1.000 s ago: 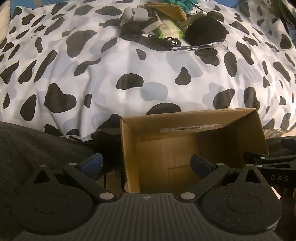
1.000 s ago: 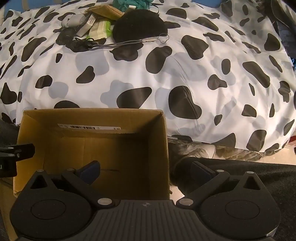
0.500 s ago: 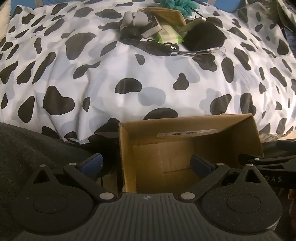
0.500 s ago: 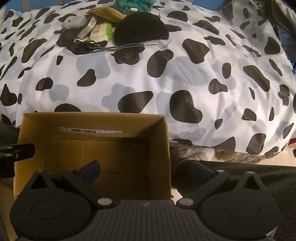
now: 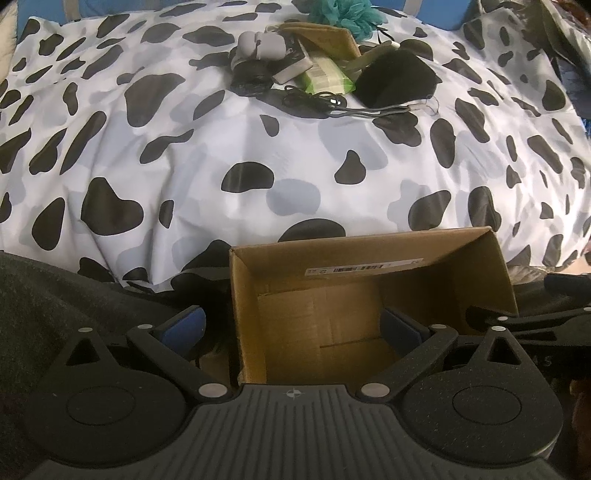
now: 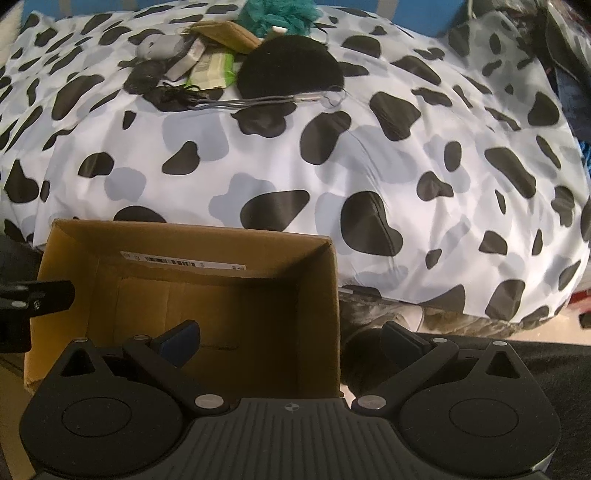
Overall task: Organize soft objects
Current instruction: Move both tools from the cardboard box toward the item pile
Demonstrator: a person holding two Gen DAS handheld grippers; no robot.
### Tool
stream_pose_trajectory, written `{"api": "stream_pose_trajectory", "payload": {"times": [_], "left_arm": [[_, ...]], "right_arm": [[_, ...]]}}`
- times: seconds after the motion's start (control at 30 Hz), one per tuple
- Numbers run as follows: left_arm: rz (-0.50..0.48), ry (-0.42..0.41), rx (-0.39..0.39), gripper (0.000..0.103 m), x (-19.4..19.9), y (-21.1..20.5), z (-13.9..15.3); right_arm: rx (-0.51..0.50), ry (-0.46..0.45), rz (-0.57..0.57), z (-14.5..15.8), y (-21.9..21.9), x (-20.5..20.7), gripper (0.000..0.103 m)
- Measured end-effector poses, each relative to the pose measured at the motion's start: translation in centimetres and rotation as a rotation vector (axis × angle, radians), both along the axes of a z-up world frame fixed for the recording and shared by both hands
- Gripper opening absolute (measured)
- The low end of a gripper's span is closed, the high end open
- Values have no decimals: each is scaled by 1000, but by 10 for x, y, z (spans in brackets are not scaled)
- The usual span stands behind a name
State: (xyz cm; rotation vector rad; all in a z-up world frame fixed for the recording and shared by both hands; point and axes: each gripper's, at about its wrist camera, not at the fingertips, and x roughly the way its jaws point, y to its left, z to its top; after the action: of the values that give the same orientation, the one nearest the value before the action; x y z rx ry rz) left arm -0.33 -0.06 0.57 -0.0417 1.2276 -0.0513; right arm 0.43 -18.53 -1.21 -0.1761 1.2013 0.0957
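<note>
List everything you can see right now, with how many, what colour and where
Cardboard box: one, brown, open, nothing seen inside, near edge of bed.
Bedspread: one, white with black and grey spots, covering bed.
Black soft round item: one, far side of bed.
Teal fluffy item: one, behind the pile.
Green packet: one, in the pile.
Grey soft item: one, left of pile.
Cord: one, grey, in front of pile.
Left tongs: open, straddling box's left wall.
Right tongs: open, straddling box's right wall.

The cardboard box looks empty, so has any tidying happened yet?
Nothing looks done: the cardboard box is empty. Nothing is in hand either; the left gripper and right gripper are both open, each straddling a box wall. Left to do: the whole pile, including the black soft item, waits across the bedspread.
</note>
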Motion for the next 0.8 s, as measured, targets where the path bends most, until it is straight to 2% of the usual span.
{"api": "stream_pose_trajectory", "payload": {"times": [0.8], "left_arm": [[11,-3,-17,103,3,2,1]], "right_arm": [[-5,-49,0,11,-3,3,103]]}}
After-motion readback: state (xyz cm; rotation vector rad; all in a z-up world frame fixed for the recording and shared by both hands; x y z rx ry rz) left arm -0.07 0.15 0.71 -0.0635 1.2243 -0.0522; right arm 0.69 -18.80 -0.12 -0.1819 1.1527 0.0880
